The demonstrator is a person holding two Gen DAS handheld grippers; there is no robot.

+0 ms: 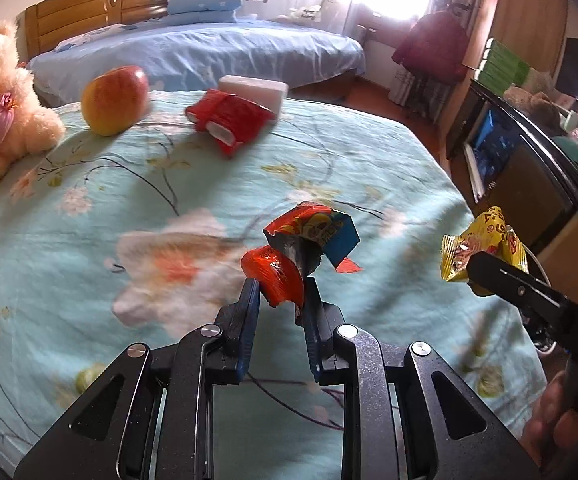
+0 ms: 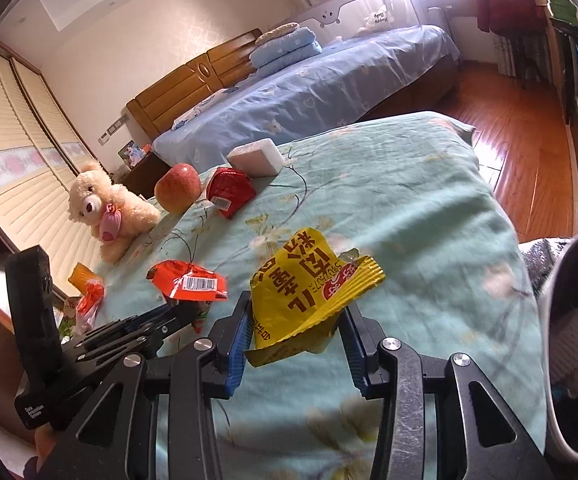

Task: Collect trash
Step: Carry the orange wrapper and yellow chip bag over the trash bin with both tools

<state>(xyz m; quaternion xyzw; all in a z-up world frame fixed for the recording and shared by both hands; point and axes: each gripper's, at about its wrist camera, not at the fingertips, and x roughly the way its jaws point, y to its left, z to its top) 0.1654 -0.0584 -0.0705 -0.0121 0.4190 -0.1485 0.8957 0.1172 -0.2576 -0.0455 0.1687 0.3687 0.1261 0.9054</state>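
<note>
Up close, the left gripper (image 1: pixel 279 286) is clamped on a crumpled red-and-blue snack wrapper (image 1: pixel 309 240), which sticks up and out at 12 o'clock from the pinched pads, clear of the floral bedspread (image 1: pixel 129 200) beneath. At 3 o'clock in the left wrist view the right gripper (image 1: pixel 477 276) holds a yellow snack packet (image 1: pixel 485 244), well apart from the red one.

From the right wrist view, the right gripper (image 2: pixel 295 312) has its blue pads pressed on the lower edge of the yellow snack packet (image 2: pixel 309 284), the packet fanning up toward 12 o'clock. At 9 o'clock the left gripper (image 2: pixel 185 312) carries the red wrapper (image 2: pixel 189 282), barcode facing the camera.

Further out, at 11 o'clock on the bedspread (image 2: pixel 409 200), lie a red packet (image 2: pixel 231 192), a white block (image 2: pixel 255 158) just beside it, an apple (image 2: pixel 178 187) and a teddy bear (image 2: pixel 105 210). A broad bare stretch of bedspread lies between these and both grippers. Its far edge drops at 1 to 2 o'clock to a wooden floor (image 2: pixel 521 128), with a blue bed (image 2: pixel 309 96) across the gap. At 3 o'clock a white bin rim (image 2: pixel 561 280) stands at the bedside.
</note>
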